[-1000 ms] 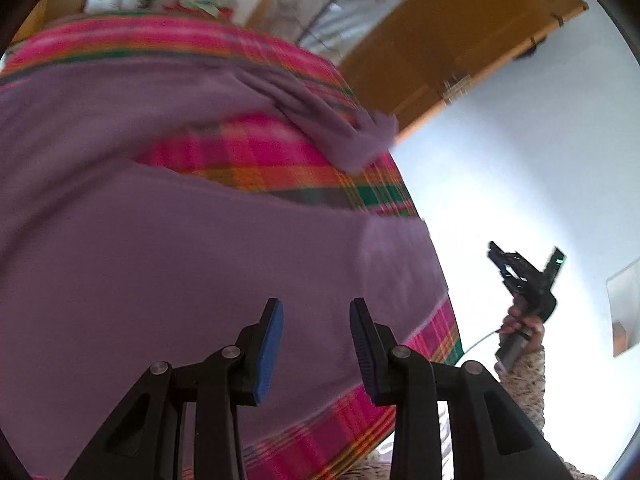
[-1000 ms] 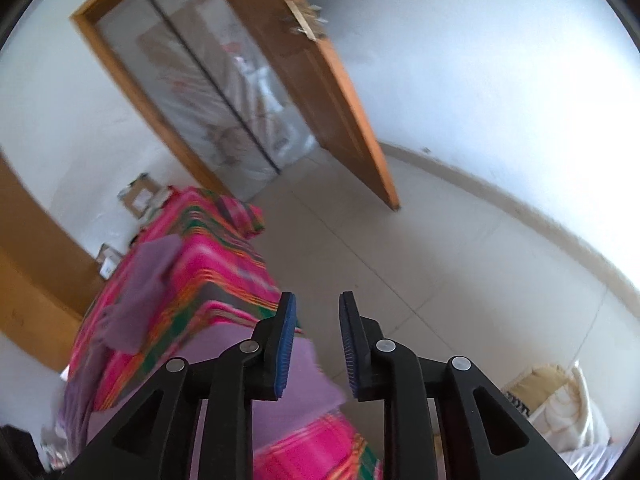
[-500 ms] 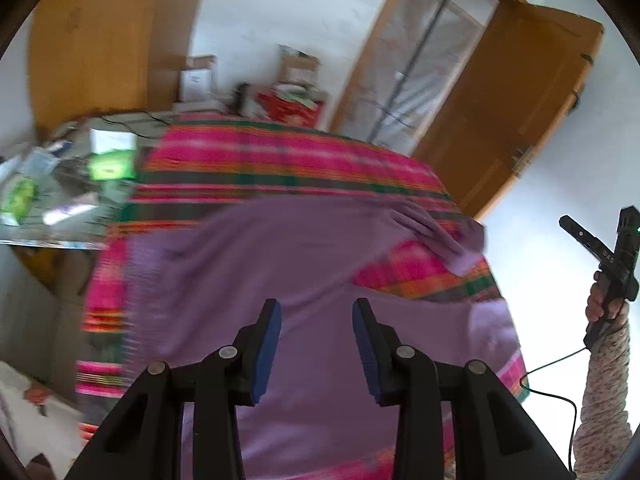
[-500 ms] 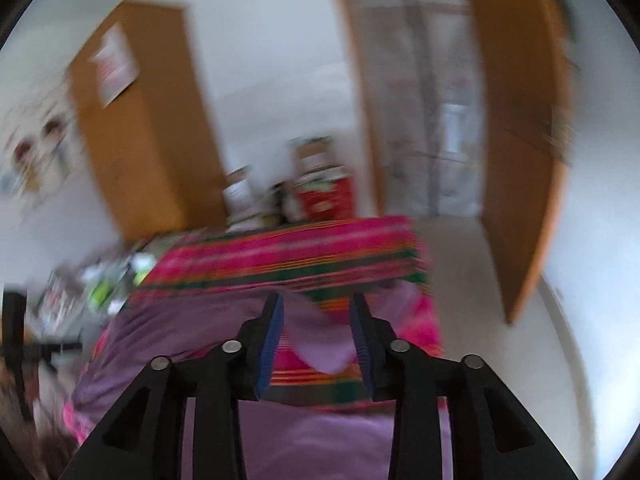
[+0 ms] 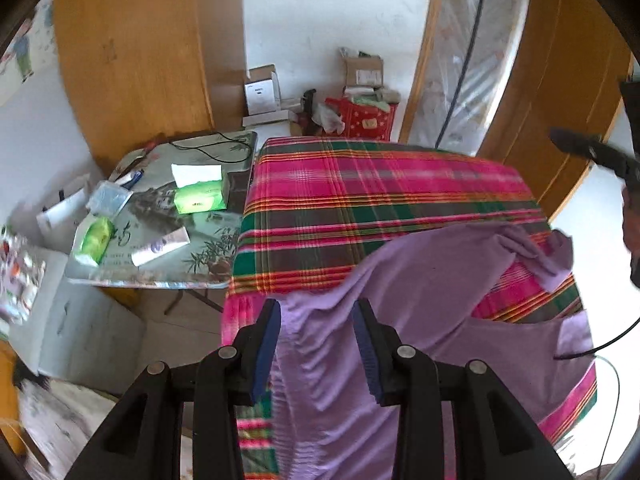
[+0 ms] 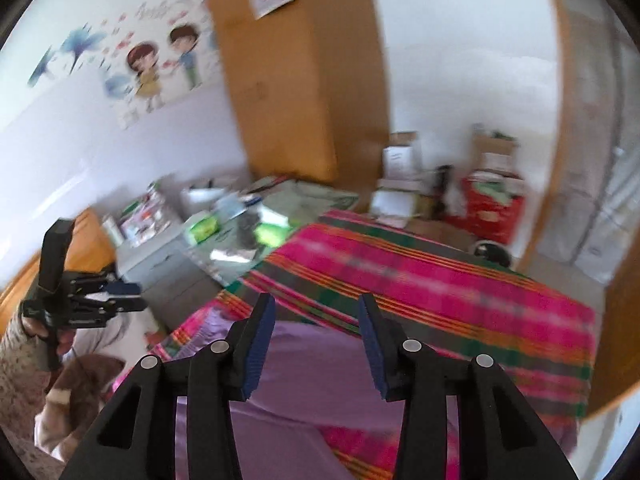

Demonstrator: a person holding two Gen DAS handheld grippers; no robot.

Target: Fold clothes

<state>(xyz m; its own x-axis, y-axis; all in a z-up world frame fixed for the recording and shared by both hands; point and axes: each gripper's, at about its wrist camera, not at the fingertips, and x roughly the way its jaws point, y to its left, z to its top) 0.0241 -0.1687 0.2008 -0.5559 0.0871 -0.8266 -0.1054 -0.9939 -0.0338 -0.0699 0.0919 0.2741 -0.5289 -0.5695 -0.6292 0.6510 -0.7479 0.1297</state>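
A purple garment (image 5: pixel 420 280) lies spread on the near half of a table under a pink and green plaid cloth (image 5: pixel 360 184), with one sleeve bunched toward the right edge. Part of it hangs over the near left side. My left gripper (image 5: pixel 316 312) hovers above that hanging part, open, nothing between its pads. In the right wrist view the garment (image 6: pixel 320 380) lies below my right gripper (image 6: pixel 316 304), whose jaws are opening and empty. A hand in a knitted sleeve (image 6: pixel 24 344) holds the left gripper (image 6: pixel 134 296) off the table's left side.
A low glass-topped side table (image 5: pixel 208 280) with green packets and papers stands left of the plaid table. Cardboard boxes and a red bag (image 5: pixel 360 116) sit by the far wall. A wooden wardrobe (image 5: pixel 132 60) stands at the back left and a wooden door (image 5: pixel 560 80) at the right.
Both grippers rose and drew back from the garment, so the whole table now shows. The right gripper swung round from the floor and door, and its jaws widened.
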